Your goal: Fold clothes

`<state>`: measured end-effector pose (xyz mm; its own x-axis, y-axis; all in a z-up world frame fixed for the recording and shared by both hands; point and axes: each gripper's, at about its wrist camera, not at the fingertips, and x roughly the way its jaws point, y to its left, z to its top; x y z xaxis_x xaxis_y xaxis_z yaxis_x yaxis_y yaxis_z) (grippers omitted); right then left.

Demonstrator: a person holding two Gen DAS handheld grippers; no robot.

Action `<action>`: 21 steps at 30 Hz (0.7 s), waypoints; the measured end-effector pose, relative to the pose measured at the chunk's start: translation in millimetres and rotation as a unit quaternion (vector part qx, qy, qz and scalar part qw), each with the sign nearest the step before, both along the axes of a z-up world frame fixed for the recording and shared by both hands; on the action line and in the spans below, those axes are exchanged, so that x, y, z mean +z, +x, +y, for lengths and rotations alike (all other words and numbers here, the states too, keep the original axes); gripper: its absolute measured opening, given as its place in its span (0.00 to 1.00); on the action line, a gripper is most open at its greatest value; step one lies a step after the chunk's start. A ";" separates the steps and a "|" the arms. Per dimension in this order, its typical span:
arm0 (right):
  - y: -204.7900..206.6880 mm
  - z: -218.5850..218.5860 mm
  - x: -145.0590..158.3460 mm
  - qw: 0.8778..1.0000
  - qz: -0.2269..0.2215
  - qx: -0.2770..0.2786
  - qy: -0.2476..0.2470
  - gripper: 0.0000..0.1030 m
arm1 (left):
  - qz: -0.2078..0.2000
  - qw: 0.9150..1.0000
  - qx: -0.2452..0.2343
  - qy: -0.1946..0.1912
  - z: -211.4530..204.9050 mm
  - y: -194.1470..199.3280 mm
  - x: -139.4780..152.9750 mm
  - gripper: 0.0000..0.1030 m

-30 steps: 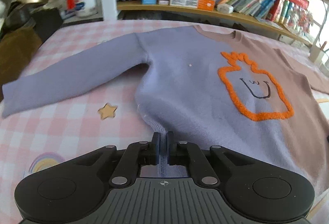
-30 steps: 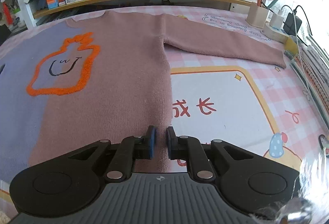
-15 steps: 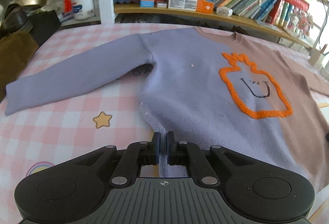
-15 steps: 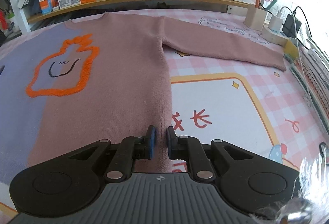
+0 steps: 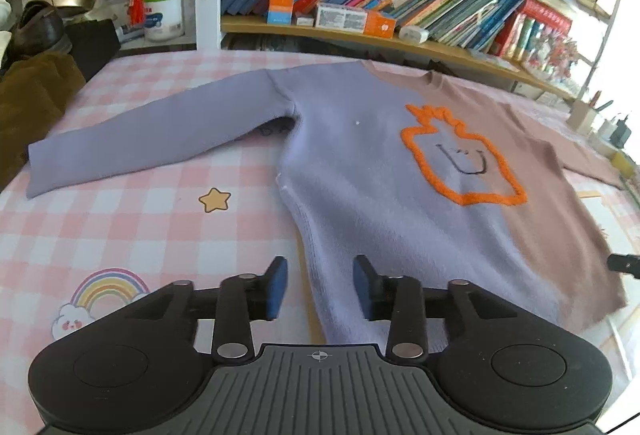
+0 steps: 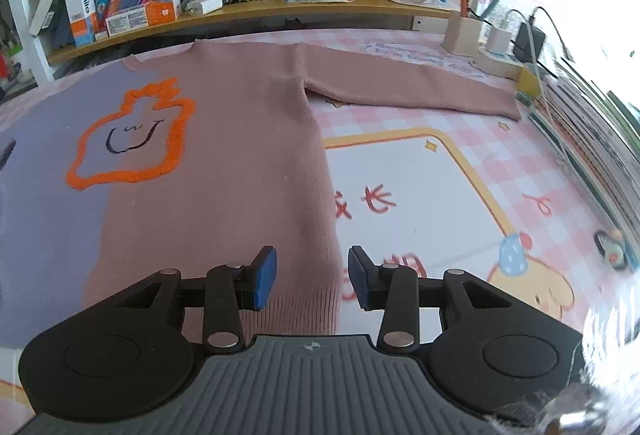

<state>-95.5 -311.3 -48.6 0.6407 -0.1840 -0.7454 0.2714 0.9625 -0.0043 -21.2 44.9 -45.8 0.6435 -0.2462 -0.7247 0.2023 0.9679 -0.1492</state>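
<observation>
One table [image 5: 120, 227] in a pink check cloth fills both views. One sweater [image 5: 380, 171], half lilac, half brown, lies flat across the middle of it, both sleeves spread. Two grippers: the left gripper [image 5: 320, 285], at the bottom of its frame, has its fingers apart astride the lilac hem corner; the right gripper [image 6: 308, 277] likewise stands spread over the brown hem corner. Only the left view shows the lilac sleeve [image 5: 152, 139]; only the right shows the brown sleeve [image 6: 412, 87].
</observation>
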 end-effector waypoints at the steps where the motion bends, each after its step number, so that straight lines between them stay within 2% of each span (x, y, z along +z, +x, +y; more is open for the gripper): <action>1: -4.3 1.1 -0.3 1.000 0.000 -0.005 0.000 0.36 | 0.000 1.000 -0.004 -0.005 1.1 -1.7 0.0 0.40; 9: -19.4 5.5 -3.8 0.999 0.001 -0.043 0.013 0.34 | 0.019 0.999 -0.020 -0.030 5.8 -0.8 -11.5 0.41; 13: -17.5 7.3 -8.3 0.998 0.011 -0.055 0.020 0.23 | 0.037 0.998 -0.026 -0.046 6.1 -0.4 -16.2 0.41; 16: -15.9 8.2 -10.2 0.998 0.016 -0.052 0.022 0.20 | 0.044 0.998 -0.033 -0.041 2.9 -2.1 -21.3 0.38; 17: -15.3 8.6 -10.8 0.998 0.017 -0.051 0.023 0.19 | 0.043 0.998 -0.037 -0.038 1.6 -2.8 -21.9 0.31; 18: -14.8 8.9 -11.4 0.998 0.018 -0.050 0.024 0.14 | 0.043 0.998 -0.041 -0.036 0.3 -3.6 -22.5 0.08; 21: -12.6 9.4 -13.0 0.998 0.021 -0.047 0.024 0.10 | 0.034 0.997 -0.043 -0.050 2.3 -7.0 -18.0 0.04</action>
